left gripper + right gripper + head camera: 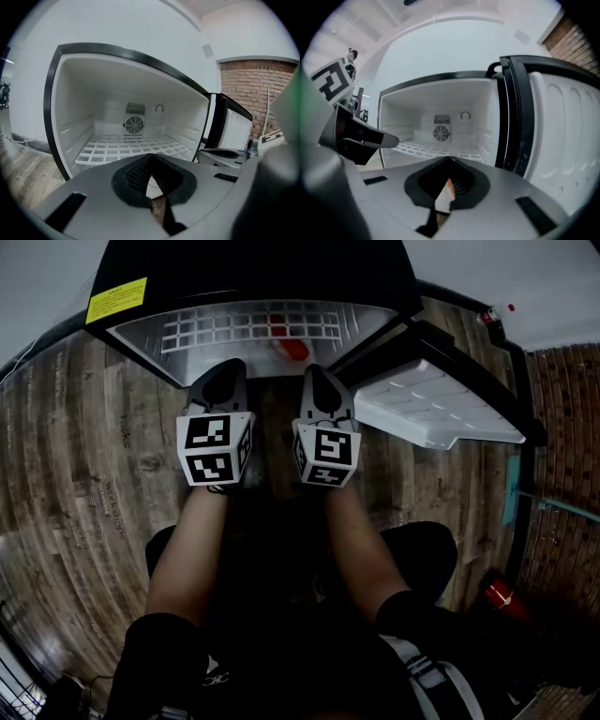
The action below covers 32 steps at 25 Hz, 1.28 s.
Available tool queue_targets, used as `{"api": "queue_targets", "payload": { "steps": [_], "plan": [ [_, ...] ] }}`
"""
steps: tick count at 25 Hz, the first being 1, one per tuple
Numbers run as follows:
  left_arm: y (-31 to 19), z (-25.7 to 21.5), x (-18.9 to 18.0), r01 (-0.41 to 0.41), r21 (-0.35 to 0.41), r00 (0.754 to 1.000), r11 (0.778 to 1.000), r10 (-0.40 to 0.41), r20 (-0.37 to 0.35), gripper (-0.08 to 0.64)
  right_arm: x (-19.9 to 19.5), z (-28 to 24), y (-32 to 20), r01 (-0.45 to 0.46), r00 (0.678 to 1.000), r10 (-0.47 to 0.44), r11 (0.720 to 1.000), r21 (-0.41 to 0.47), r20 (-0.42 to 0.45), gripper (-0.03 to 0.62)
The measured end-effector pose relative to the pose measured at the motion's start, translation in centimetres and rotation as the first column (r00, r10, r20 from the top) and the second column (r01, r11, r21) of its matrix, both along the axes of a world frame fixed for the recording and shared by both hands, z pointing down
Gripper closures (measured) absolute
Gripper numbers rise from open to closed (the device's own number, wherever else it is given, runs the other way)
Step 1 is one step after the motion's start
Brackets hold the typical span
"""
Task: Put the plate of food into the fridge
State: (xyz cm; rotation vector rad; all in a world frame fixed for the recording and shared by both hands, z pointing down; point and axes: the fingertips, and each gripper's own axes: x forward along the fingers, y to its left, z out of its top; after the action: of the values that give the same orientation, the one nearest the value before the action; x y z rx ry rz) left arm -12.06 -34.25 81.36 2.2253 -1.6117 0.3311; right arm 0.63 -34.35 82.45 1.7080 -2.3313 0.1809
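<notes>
Left tool: jaws narrow, closed on a white sliver of the plate between the dark pads. Right tool: same, narrow on the white rim with orange food showing at the gap. In the head view both tools are side by side and level, with a red bit of food between their tips at the mouth of the fridge. The plate is low and mostly hidden by the tool bodies. The wire shelf is bare where visible, with a fan on the back wall. The door is open at right. Wood floor below.
</notes>
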Motion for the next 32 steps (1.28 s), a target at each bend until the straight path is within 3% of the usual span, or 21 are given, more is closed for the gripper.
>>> {"api": "queue_targets", "payload": {
  "steps": [3, 8, 14, 18, 23, 32],
  "plan": [
    [0.1, -1.3, 0.4, 0.01, 0.018, 1.0, 1.0, -0.01, 0.002, 0.568, -0.4, -2.9, 0.2, 0.037, 0.999, -0.036, 0.998, 0.051, -0.022, 0.58],
    [1.4, -6.9, 0.3, 0.025, 0.081, 1.0, 0.996, -0.025, -0.006, 0.568, -0.2, -7.9, 0.5, 0.06, 0.998, -0.061, 0.997, 0.058, 0.021, 0.58],
    [4.0, -13.9, -2.3, 0.137, -0.025, 0.99, 0.99, -0.137, -0.024, 0.568, -1.5, -19.6, 1.7, 0.122, 0.992, -0.123, 0.992, 0.031, 0.024, 0.58],
    [5.5, -23.2, -1.4, 0.113, -0.06, 0.993, 0.992, -0.114, -0.015, 0.568, -1.4, -28.7, 2.3, 0.099, 0.993, -0.098, 0.995, -0.006, 0.063, 0.58],
    [5.5, -37.9, 0.6, 0.082, -0.037, 0.996, 0.996, -0.083, -0.02, 0.568, -0.3, -42.8, 3.1, 0.085, 0.993, -0.085, 0.996, 0.002, 0.087, 0.58],
    [2.9, -64.1, 5.1, 0.032, 0.126, 0.999, 0.992, -0.029, -0.022, 0.568, 3.3, -66.5, 3.6, 0.071, 0.981, -0.08, 0.996, 0.061, 0.177, 0.58]
  ]
}}
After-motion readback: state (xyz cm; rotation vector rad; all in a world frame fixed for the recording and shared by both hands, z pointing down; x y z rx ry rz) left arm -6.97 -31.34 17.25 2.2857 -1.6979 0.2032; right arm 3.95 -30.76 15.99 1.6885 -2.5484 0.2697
